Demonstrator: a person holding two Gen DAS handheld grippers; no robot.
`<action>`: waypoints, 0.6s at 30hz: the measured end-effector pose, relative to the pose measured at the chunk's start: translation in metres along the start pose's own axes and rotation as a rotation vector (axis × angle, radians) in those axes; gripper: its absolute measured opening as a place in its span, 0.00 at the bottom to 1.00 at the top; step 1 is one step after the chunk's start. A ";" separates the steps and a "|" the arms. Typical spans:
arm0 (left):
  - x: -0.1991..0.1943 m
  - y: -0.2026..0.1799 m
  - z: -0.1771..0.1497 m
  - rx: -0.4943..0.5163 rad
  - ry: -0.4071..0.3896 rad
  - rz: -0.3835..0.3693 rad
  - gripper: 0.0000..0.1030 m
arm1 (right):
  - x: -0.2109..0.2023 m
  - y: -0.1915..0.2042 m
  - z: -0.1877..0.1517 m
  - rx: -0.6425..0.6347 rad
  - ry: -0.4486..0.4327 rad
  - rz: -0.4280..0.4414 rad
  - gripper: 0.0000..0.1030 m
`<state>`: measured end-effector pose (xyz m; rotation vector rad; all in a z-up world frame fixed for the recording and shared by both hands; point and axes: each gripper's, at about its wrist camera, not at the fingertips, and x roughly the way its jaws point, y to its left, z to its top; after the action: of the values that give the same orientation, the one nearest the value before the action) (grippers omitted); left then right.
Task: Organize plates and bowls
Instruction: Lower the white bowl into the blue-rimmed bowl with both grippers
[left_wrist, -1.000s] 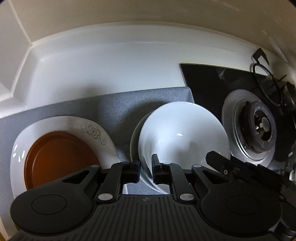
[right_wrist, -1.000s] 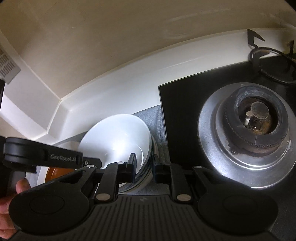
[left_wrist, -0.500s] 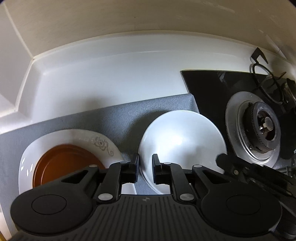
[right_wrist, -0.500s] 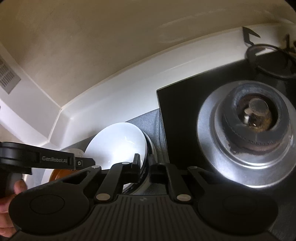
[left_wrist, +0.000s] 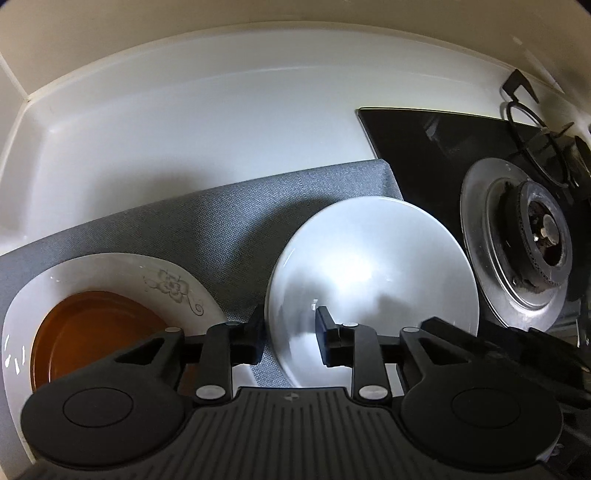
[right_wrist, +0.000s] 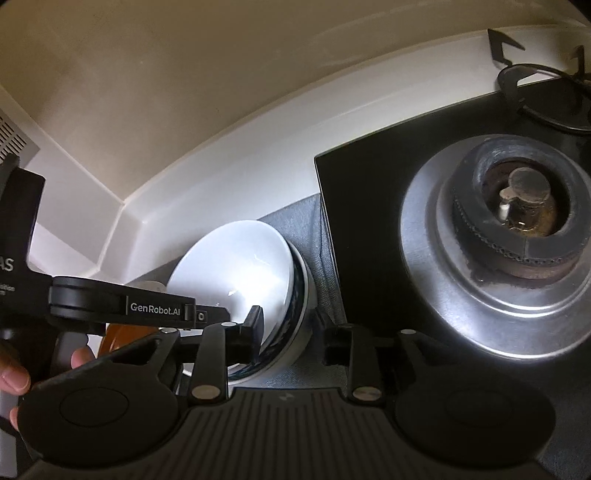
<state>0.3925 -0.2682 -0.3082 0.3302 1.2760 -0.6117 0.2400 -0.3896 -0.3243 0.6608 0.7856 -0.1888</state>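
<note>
White bowl (left_wrist: 373, 273) nested on bowl stack, grey mat (left_wrist: 236, 221), beside hob | left gripper (left_wrist: 290, 332) released, fingers straddling its rim | right gripper (right_wrist: 291, 332) released, straddling stack edge | risk: withdrawing finger snags rim, tips stack toward burner (right_wrist: 517, 221)

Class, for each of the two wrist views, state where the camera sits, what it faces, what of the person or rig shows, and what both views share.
Left wrist: behind the left gripper, facing the white bowl and patterned plate on the grey mat.
Right wrist: behind the right gripper, facing the gas burner; the person's fingers show.
Shared: bowl, mat, burner.
</note>
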 end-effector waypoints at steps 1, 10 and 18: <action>0.000 -0.001 0.000 -0.003 0.001 0.004 0.29 | 0.003 0.000 0.001 -0.001 0.007 -0.004 0.35; -0.013 0.006 -0.006 -0.061 0.031 -0.037 0.25 | -0.007 0.002 0.002 -0.031 0.009 0.014 0.29; -0.057 0.015 -0.014 -0.120 0.009 -0.026 0.25 | -0.033 0.033 0.014 -0.073 0.000 0.016 0.29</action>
<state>0.3811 -0.2351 -0.2593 0.2170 1.3215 -0.5535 0.2375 -0.3748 -0.2778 0.5982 0.7832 -0.1449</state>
